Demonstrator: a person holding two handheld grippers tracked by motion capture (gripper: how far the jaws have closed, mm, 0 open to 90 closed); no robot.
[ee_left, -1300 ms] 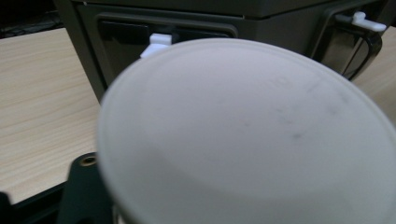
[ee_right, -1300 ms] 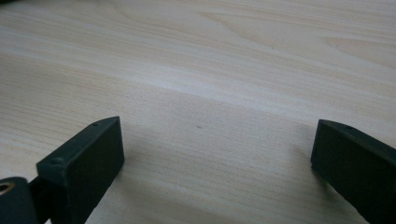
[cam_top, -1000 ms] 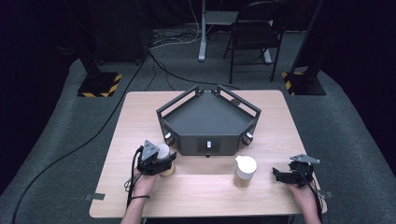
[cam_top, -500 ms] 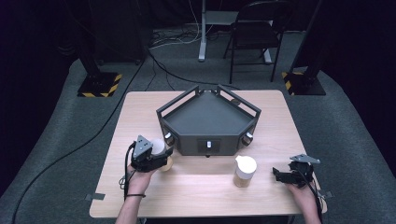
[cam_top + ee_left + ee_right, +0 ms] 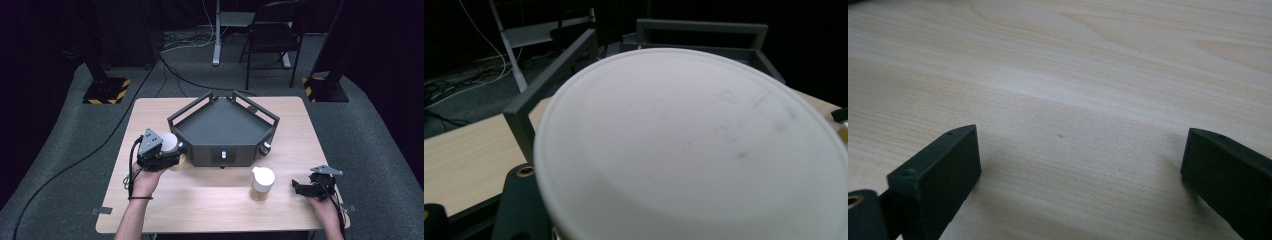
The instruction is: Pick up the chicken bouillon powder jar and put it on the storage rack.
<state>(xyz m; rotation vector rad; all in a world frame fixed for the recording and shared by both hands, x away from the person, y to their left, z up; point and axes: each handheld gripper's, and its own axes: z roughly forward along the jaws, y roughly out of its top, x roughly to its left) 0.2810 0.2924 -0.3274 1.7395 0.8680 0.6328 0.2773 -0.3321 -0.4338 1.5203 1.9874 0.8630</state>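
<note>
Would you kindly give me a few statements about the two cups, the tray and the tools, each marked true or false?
1. The left tool holds a white-lidded cup. True.
2. The second lidded cup lies on its side inside the dark tray. False: it stands upright on the wooden table, in front of the tray.
3. The right tool is open, with bare table between its jaws. True.
4. The right tool grips the second cup. False: it rests apart from that cup, to its right in the high view.
5. The held cup's lid is off. False: the lid is on.
</note>
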